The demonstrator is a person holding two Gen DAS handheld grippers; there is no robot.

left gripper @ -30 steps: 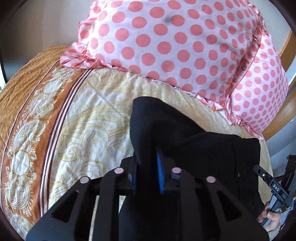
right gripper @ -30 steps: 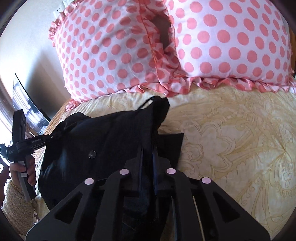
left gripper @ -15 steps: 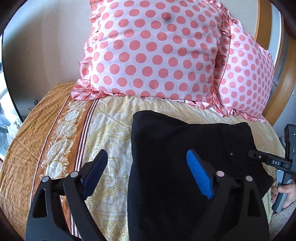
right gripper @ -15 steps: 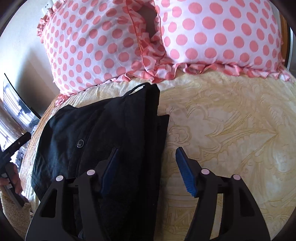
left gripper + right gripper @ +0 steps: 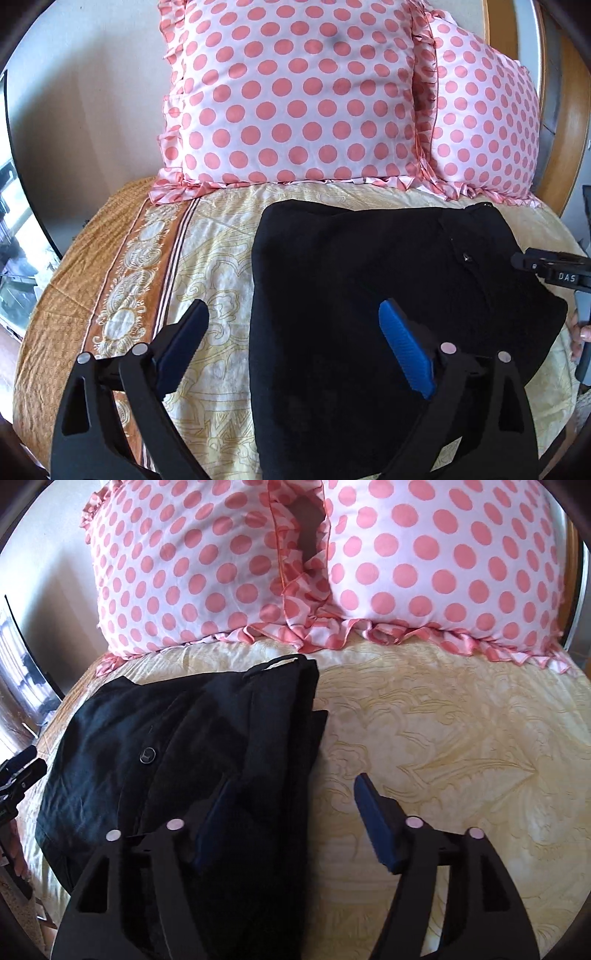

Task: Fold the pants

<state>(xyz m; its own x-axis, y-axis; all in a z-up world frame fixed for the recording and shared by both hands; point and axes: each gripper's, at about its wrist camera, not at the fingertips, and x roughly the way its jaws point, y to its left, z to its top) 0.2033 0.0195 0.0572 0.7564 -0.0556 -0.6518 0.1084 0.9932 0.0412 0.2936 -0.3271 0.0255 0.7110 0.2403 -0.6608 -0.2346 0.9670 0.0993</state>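
Observation:
The black pants (image 5: 388, 280) lie folded flat on the yellow patterned bed cover (image 5: 218, 254). In the right wrist view the pants (image 5: 184, 746) show a button and a layered edge on their right side. My left gripper (image 5: 291, 314) is open and empty, held above the pants' left edge. My right gripper (image 5: 293, 794) is open and empty, held above the pants' right edge. The right gripper's body also shows at the right edge of the left wrist view (image 5: 554, 271).
Two pink polka-dot pillows (image 5: 295, 92) (image 5: 443, 561) lean against the wall at the head of the bed. An orange patterned border (image 5: 122, 280) runs along the bed's left side. A wooden headboard (image 5: 557, 147) is at the right.
Both grippers were shut on the pants a second ago. They have opened, let go and drawn back and up. The pants now lie flat on the bed.

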